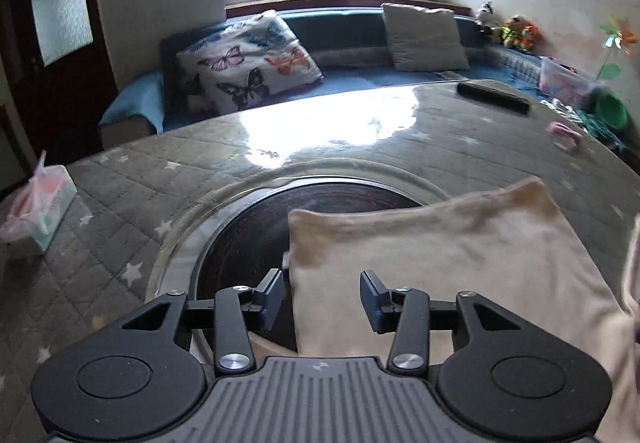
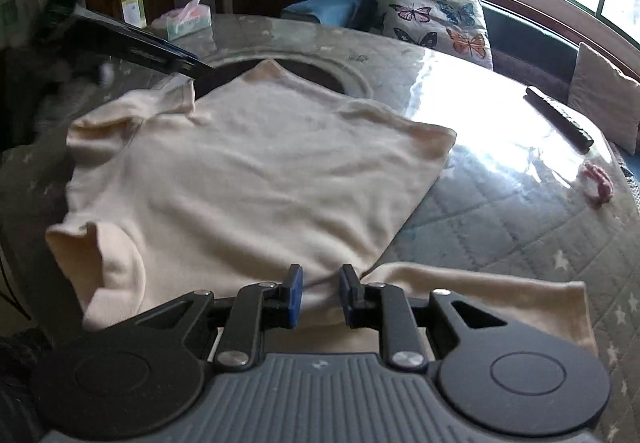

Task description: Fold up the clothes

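A cream garment [image 1: 440, 255] [image 2: 248, 171] lies flat on the round table [image 1: 160, 179] [image 2: 500, 211], partly over the dark round centre [image 1: 248, 235]. In the left wrist view my left gripper [image 1: 324, 283] is open, its jaws astride the garment's left edge without pressing it. It also shows as a dark blur at the garment's far corner [image 2: 188, 67] in the right wrist view. My right gripper [image 2: 320, 287] stands at the near edge with a narrow gap. A ridge of cloth lies between its blue pads [image 2: 295, 295], and they do not press it. A loose flap [image 2: 500, 295] trails to the right.
A tissue box [image 1: 40, 215] [image 2: 188, 19] sits at the table's rim. A black remote [image 1: 494, 97] [image 2: 560, 117] and a small pink item [image 1: 566, 135] [image 2: 598, 183] lie on the far side. A sofa with a butterfly cushion [image 1: 248, 63] runs behind the table.
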Tool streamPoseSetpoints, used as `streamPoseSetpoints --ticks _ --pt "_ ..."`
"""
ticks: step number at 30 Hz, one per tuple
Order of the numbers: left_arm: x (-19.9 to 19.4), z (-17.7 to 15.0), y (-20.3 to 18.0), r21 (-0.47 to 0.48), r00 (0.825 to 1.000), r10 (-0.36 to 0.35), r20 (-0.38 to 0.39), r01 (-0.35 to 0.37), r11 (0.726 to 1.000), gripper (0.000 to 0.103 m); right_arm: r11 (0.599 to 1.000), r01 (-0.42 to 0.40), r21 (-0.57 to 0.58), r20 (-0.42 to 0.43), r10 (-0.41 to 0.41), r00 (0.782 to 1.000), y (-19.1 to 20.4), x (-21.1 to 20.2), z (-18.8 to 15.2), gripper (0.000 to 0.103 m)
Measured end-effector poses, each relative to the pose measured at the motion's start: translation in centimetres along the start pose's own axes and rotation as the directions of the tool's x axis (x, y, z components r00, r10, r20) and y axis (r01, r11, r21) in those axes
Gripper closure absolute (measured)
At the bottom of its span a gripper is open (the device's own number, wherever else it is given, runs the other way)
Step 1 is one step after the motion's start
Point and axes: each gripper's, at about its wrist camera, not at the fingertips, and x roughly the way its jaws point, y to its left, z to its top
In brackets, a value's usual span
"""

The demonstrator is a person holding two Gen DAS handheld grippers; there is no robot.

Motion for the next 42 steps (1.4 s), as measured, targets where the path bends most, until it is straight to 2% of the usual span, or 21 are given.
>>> streamPoseSetpoints --ticks 1,2,9,14,16,18,21,23,26,30,34,38,42 --pt "0.9 0.4 0.2 -0.012 1.000 0.009 -0.007 -0.009 1.000 0.057 1.000 0.016 0.007 0.013 -0.016 1.000 -0.4 0.1 0.7 0.073" --pt "1.7 0.7 0.5 -0.025 1.000 0.019 -0.014 -0.020 1.000 0.057 0.999 0.031 0.013 0.025 -0.032 0.999 -1.0 0.2 1.2 0.072" --pt "5.3 1.9 1.5 -0.061 0.998 0.036 -0.048 -0.039 0.997 0.056 0.984 0.070 0.165 0.068 -0.082 0.994 -6.6 3.9 5.2 0.072" --pt "6.7 2.1 2.0 -0.069 0.998 0.031 -0.051 -0.035 0.997 0.059 0.970 0.081 0.228 0.070 -0.099 0.993 -9.4 6.9 7.2 0.072" --pt "7.1 2.0 2.1 -0.062 0.999 0.024 -0.047 -0.027 0.998 0.063 0.966 0.092 0.241 0.065 -0.111 0.992 -10.0 8.1 7.7 0.072" --pt "7.2 1.9 2.0 -0.053 0.999 0.011 -0.045 -0.013 0.999 0.079 0.964 0.091 0.250 0.061 -0.110 0.992 -10.3 8.9 8.1 0.072" --pt "7.2 1.8 1.9 -0.028 0.999 -0.014 -0.036 0.013 1.000 0.094 0.964 0.082 0.252 0.053 -0.098 0.994 -10.6 9.6 8.4 0.073" --pt "7.2 1.8 1.7 -0.006 1.000 0.005 -0.023 -0.005 1.000 0.097 0.965 0.085 0.246 0.049 -0.100 0.994 -10.5 10.0 8.5 0.086" --pt "7.1 2.0 1.9 -0.009 0.999 0.042 -0.002 -0.042 0.999 0.098 0.964 0.114 0.242 0.061 -0.132 0.989 -10.3 10.1 9.1 0.098" --pt "7.6 2.6 2.8 -0.042 0.996 0.087 -0.013 -0.087 0.995 0.099 0.959 0.128 0.255 0.097 -0.157 0.983 -10.7 10.6 10.3 0.099" --pt "8.2 2.6 3.2 -0.038 0.992 0.125 -0.029 -0.126 0.991 0.098 0.956 0.125 0.265 0.094 -0.155 0.984 -11.0 11.6 11.4 0.096" --pt "8.3 2.7 3.8 -0.048 0.989 0.142 -0.030 -0.143 0.988 0.098 0.969 0.089 0.229 0.105 -0.116 0.988 -9.8 10.5 11.3 0.093" --pt "7.6 2.8 4.6 -0.096 0.993 0.112 -0.044 -0.115 0.989 0.094 0.982 0.040 0.184 0.096 -0.058 0.994 -7.8 9.6 10.5 0.085"
